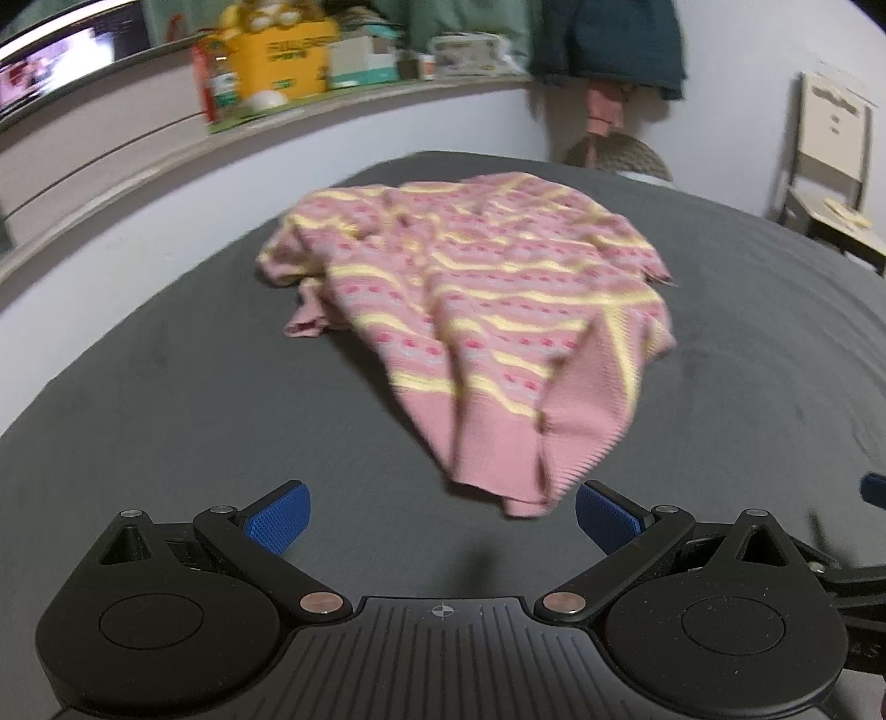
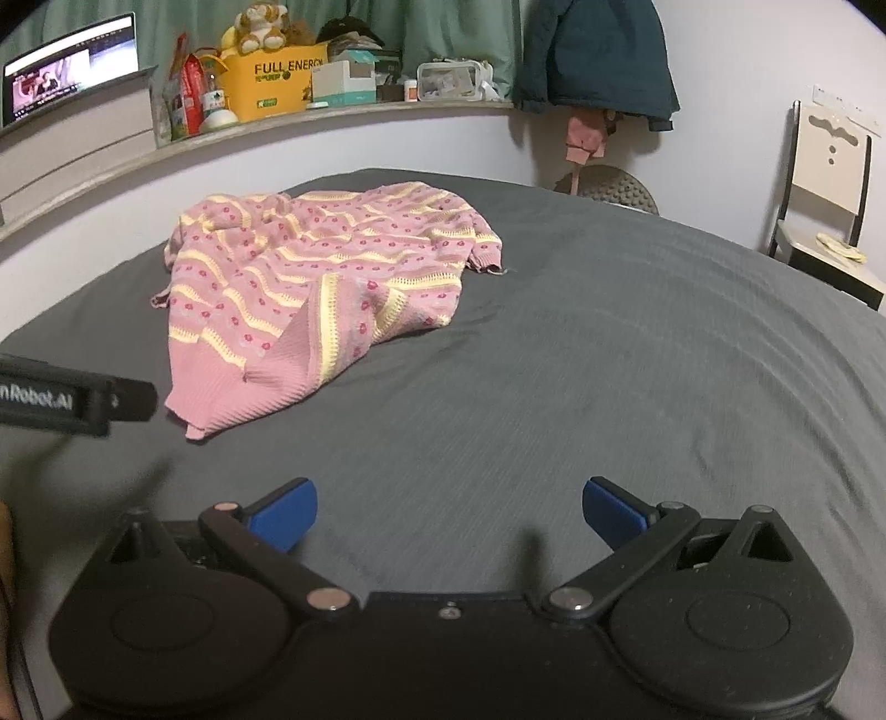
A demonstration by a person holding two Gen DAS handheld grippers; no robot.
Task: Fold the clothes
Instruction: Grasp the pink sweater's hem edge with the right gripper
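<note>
Your left tool (image 1: 443, 512) and right tool (image 2: 449, 512) both hover with fingers spread apart, holding nothing. Ahead, the pink sweater (image 2: 315, 277) lies crumpled on the grey bed (image 2: 609, 387). No fold looks made yet; spreading flat and folding remain.

A home bedroom: a wide bed under a dark grey sheet (image 2: 609, 360), a cluttered wall shelf (image 2: 332, 113) with a plush toy (image 2: 260, 25), a dark teal jacket (image 2: 598, 55) hanging up.
</note>
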